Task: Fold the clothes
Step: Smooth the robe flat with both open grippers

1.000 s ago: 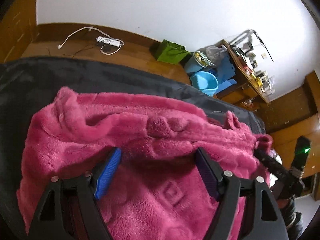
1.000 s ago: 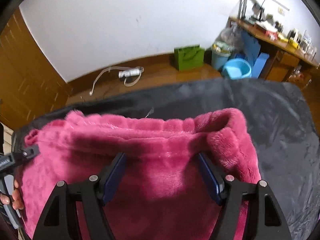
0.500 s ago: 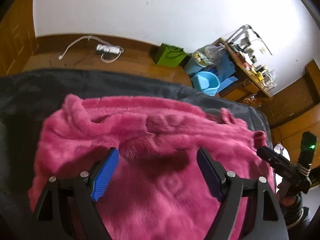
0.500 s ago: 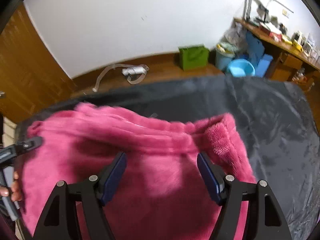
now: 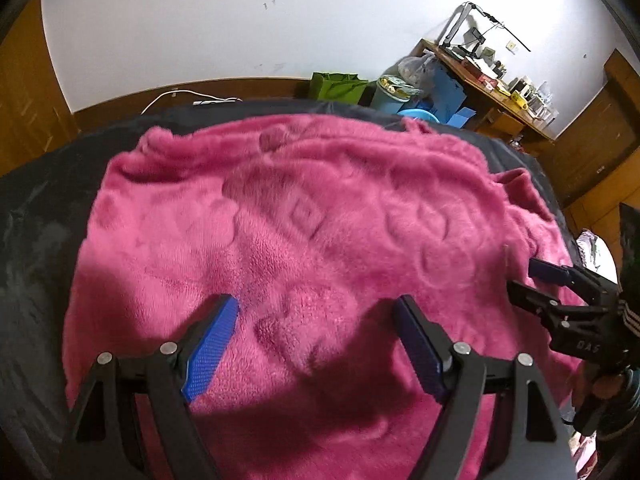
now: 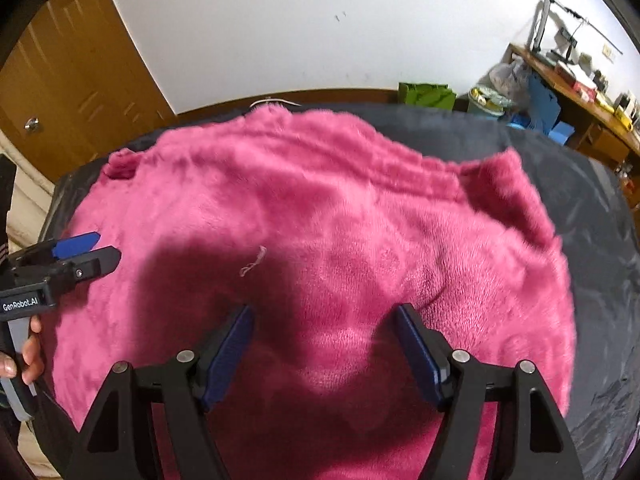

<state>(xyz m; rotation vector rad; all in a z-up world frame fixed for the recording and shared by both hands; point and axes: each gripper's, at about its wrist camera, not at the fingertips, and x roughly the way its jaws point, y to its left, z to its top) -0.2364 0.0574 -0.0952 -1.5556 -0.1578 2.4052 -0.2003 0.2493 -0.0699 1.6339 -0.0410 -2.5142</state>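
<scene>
The left hand-held gripper [image 5: 316,336] hangs above the near part of a fluffy magenta fleece garment [image 5: 304,240], its two blue-padded fingers [image 5: 210,340] spread wide apart with nothing between them but the fleece below; whether the tips touch the pile cannot be told. The right hand-held gripper [image 6: 324,344] hangs the same way over the garment's near part in its own view, jaws wide apart, clamped on nothing. Each tool appears in the other's camera: the right one enters from the right edge of the left wrist view [image 5: 560,284], just above the garment's right border, and the left one enters from the left edge of the right wrist view [image 6: 76,256], over the garment's left border, with a person's fingers [image 6: 28,356] wrapped round its handle.

The garment lies spread out ahead of both tools, embossed with raised shapes and a square motif, a pale loose thread [image 6: 252,264] resting on its surface. It rests on a dark grey sheet-covered surface [image 6: 592,216] that shows on all sides of it.

Beyond stand a white wall [image 5: 240,20], a green paper bag [image 5: 336,86], a light blue plastic basin [image 5: 416,115] and a cluttered wooden desk [image 5: 492,92].
</scene>
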